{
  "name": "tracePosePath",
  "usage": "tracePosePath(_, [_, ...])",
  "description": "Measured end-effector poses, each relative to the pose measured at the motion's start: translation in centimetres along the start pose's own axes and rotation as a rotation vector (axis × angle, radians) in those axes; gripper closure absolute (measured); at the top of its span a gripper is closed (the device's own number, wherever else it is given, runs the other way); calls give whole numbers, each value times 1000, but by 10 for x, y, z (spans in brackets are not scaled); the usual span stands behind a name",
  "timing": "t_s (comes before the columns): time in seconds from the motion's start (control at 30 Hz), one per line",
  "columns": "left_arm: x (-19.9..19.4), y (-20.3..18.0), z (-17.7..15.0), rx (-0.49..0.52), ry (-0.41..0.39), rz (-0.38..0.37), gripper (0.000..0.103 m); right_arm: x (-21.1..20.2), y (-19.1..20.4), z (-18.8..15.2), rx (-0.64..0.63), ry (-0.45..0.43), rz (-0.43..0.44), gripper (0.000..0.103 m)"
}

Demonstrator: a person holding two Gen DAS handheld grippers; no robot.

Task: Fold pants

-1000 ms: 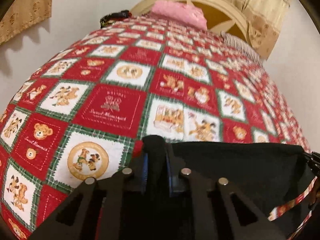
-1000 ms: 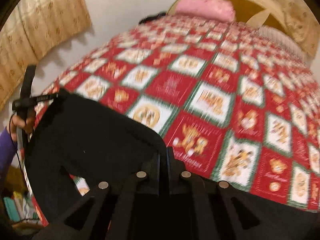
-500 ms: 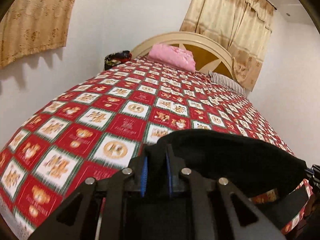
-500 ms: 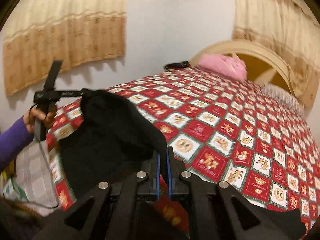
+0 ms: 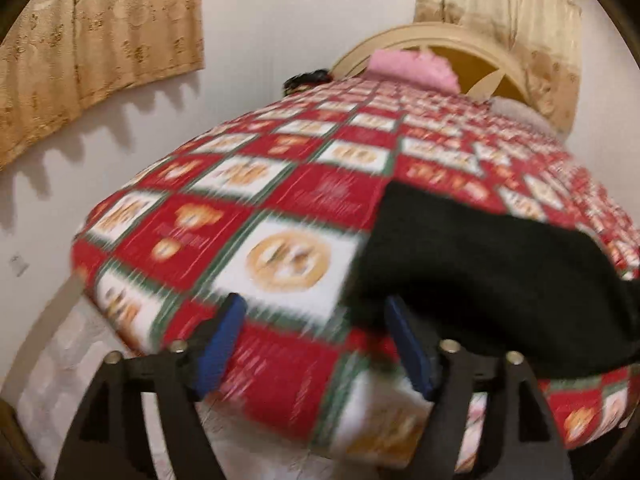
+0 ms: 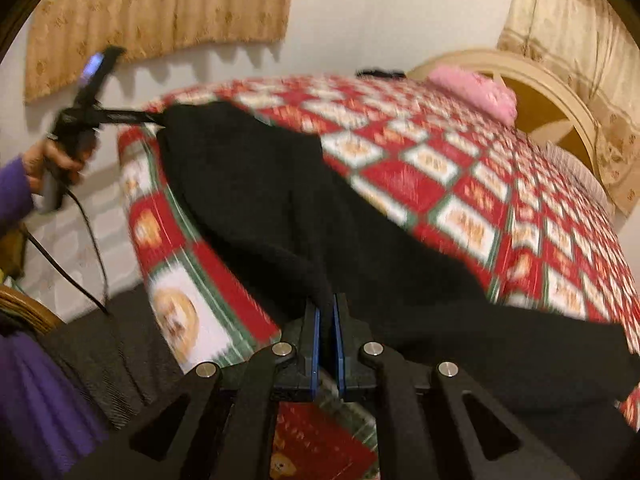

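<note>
The black pants (image 6: pixel 280 200) lie spread over the near corner of the bed. My right gripper (image 6: pixel 326 312) is shut on a bunched edge of them just off the bed's edge. The left gripper (image 5: pixel 316 320) hovers over the bedspread with its jaws opening. Only the quilt shows between its blue pads (image 5: pixel 220 340). The left edge of the pants (image 5: pixel 480 272) lies beside its right finger. In the right wrist view a hand in a purple sleeve (image 6: pixel 16 192) holds the left gripper (image 6: pixel 154 118) at the far corner of the pants.
A red, white and green checked bedspread (image 5: pixel 280 208) covers the bed. A pink pillow (image 6: pixel 476 88) lies by the cream headboard (image 6: pixel 560 92). Gold curtains (image 5: pixel 100 28) hang on the white wall. A cable (image 6: pixel 76 248) dangles beside the bed, with a wicker edge (image 6: pixel 24 308) below it.
The left gripper has opened and let go of the pants, which now rest on the bed. Both grippers have drawn back toward the bed's near corner. The right gripper keeps its hold.
</note>
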State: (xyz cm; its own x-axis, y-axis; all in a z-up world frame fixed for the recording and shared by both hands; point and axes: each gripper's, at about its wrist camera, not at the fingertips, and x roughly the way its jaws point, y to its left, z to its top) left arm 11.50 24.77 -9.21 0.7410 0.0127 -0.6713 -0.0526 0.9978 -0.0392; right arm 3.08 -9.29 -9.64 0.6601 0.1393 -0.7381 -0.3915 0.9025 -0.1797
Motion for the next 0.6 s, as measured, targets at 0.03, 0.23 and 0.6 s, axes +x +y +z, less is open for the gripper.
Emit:
tracePosePath(0.03, [-4,5,-5,-5,6,12,23,3,0,-3,5,22,-6,93])
tracePosePath(0.23, [-34,31,-15,-101,23,11,23,-27,-11,2,88,-25,83,52])
tracePosePath(0.6, [-12,-10,16,-358,121,-398,23,-14,18,82,94,-214,237,53])
